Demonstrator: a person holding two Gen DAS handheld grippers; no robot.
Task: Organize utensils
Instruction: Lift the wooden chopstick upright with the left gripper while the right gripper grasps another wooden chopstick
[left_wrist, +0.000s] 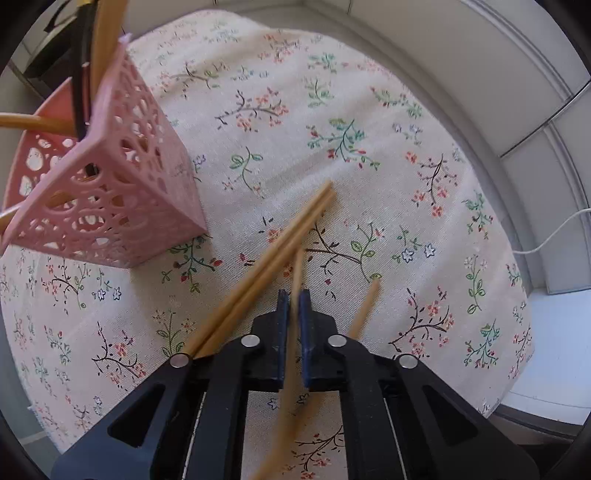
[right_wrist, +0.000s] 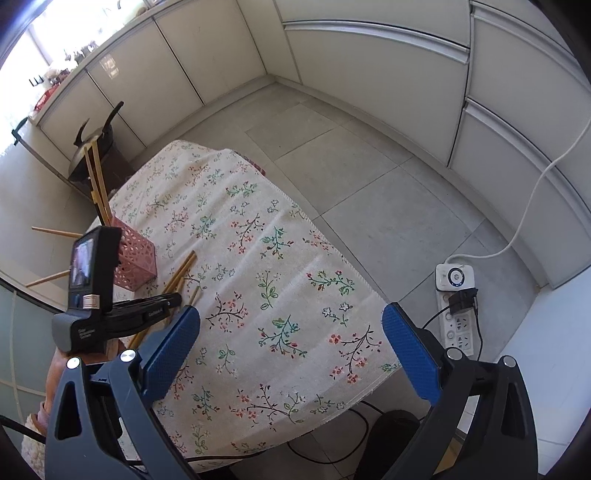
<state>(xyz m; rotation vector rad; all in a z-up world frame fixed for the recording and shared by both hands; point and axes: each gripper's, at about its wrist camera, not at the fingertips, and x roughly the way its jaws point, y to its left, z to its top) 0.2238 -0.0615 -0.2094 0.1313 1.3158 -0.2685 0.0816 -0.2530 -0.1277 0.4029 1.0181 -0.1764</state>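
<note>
My left gripper (left_wrist: 294, 295) points steeply down at the flowered tablecloth (left_wrist: 332, 110) and is shut on a single wooden chopstick (left_wrist: 298, 262), which shows blurred between the blue pads. A pair of chopsticks (left_wrist: 273, 251) lies on the cloth just to its left, and one more chopstick (left_wrist: 365, 306) lies to its right. At the left stands a pink perforated holder (left_wrist: 122, 192) with wooden and black utensils (left_wrist: 99, 44) sticking out. In the right wrist view, my right gripper (right_wrist: 291, 310) hangs open over the cloth with nothing between its fingers. The left gripper (right_wrist: 173, 299) shows beside the holder (right_wrist: 135, 258).
The table is small, and its cloth (right_wrist: 258, 258) hangs over the edges. A power strip (right_wrist: 456, 306) with a white cable lies on the tiled floor to the right. A dark pan on a stool (right_wrist: 96, 147) stands behind the table, and cabinets line the walls.
</note>
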